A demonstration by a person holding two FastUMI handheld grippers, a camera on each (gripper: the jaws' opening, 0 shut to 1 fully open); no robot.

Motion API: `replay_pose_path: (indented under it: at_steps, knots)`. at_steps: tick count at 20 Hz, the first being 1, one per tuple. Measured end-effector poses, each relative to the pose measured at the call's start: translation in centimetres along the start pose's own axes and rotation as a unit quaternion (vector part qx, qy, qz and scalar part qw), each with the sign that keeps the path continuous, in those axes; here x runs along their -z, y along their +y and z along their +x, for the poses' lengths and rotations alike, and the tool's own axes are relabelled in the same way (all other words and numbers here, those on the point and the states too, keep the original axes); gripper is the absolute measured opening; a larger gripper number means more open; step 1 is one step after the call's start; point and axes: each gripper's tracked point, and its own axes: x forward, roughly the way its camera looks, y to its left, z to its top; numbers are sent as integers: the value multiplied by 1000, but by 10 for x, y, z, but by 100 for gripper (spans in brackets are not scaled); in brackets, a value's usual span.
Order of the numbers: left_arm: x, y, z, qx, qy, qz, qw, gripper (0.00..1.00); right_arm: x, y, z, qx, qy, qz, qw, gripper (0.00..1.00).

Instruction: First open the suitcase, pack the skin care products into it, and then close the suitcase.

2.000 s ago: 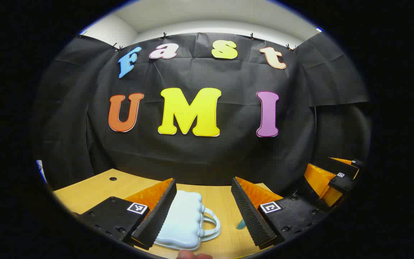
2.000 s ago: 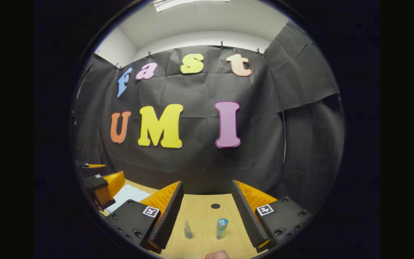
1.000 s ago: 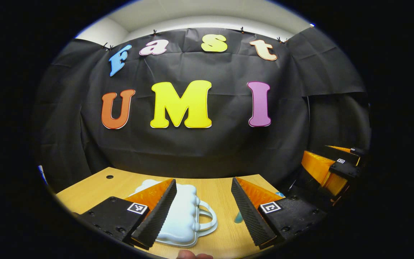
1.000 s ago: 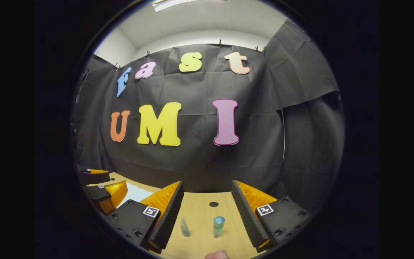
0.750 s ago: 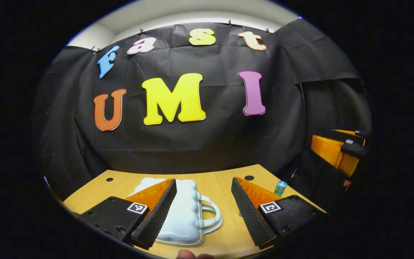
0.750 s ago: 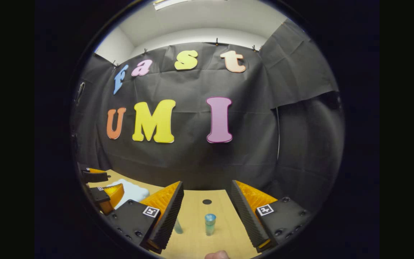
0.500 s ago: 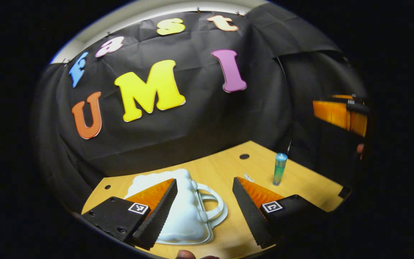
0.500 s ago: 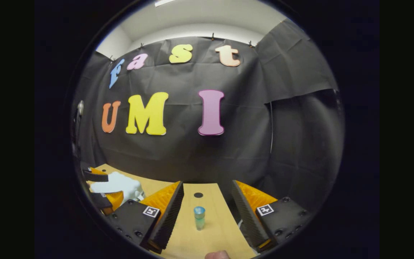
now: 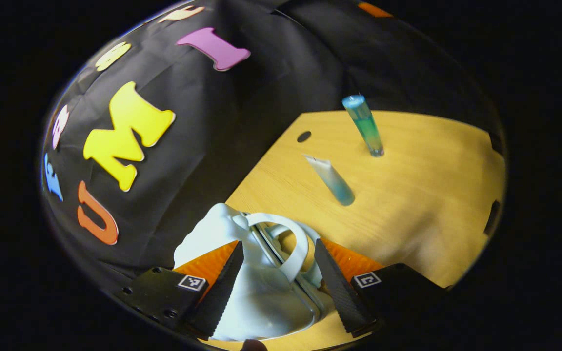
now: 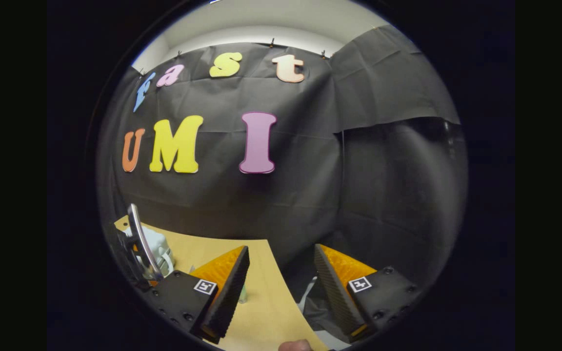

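The small white suitcase (image 9: 256, 297) lies shut on the wooden table (image 9: 422, 195), its looped handle (image 9: 288, 239) facing the skin care items. My left gripper (image 9: 278, 290) hangs open right over it, one finger on each side of the handle end; contact cannot be told. A blue-green bottle (image 9: 365, 126) stands upright farther off, and a pale blue tube (image 9: 332, 174) rests between it and the suitcase. My right gripper (image 10: 281, 292) is open and empty above the table's right edge. The suitcase (image 10: 159, 246) sits far left in the right gripper view, with a sliver of the bottle (image 10: 243, 294) behind a finger.
A dark cable hole (image 9: 304, 136) is set in the table near the black cloth wall. The table (image 10: 261, 312) ends between my right gripper's fingers, and dark floor with something white (image 10: 310, 292) lies beyond. The left gripper's body (image 10: 137, 246) crosses in front of the suitcase.
My left gripper has rolled and dropped down close over the suitcase's handle end. My right gripper has swung rightward, so the bottle and tube slid out from between its fingers.
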Motion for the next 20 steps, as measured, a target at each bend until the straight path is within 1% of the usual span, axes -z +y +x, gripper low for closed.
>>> replay_pose_path:
  at_steps: [1, 2, 3, 4, 5, 8, 9, 10, 12, 13, 14, 16, 17, 19, 20]
  knots:
    - [3, -4, 4, 4, 11, 21, 1000, 92, 1, -3, -1, 5, 2, 0, 1000, 79]
    - [8, -8, 9, 9, 24, 40, 999, 92, 3, -6, -1, 10, 4, 0, 1000, 79]
    - [11, -12, 13, 18, 36, 59, 997, 86, 3, -8, -1, 14, 5, 1, 1000, 77]
    - [14, -13, 18, 24, 48, 73, 996, 84, 6, -10, -2, 15, 8, 2, 1000, 80]
    - [16, -15, 23, 28, 58, 82, 995, 78, 10, -11, -2, 16, 14, 3, 1000, 79]
    - [24, -14, 33, 31, 85, 99, 991, 69, 20, -13, -5, 20, 28, 8, 999, 78]
    - [26, -15, 37, 34, 92, 103, 990, 64, 21, -13, -5, 22, 29, 8, 999, 80]
    - [28, -16, 38, 37, 99, 106, 989, 62, 23, -15, -6, 25, 30, 9, 999, 79]
    - [28, -13, 39, 34, 104, 110, 988, 52, 24, -17, -7, 28, 31, 13, 999, 79]
    - [28, -10, 39, 32, 106, 108, 988, 41, 24, -17, -7, 30, 31, 14, 999, 79]
    - [28, -12, 38, 37, 108, 101, 988, 35, 25, -17, -6, 31, 31, 16, 999, 79]
    - [21, -8, 33, 32, 101, 90, 990, 28, 25, -13, -5, 28, 32, 18, 999, 79]
    - [16, -4, 32, 23, 91, 84, 992, 22, 24, -9, -5, 25, 32, 18, 999, 79]
    - [11, 13, 19, 3, 73, 59, 996, 16, 24, 0, -4, 15, 30, 13, 999, 80]
    - [9, 28, 7, -5, 61, 41, 997, 14, 23, 6, -4, 9, 29, 9, 999, 80]
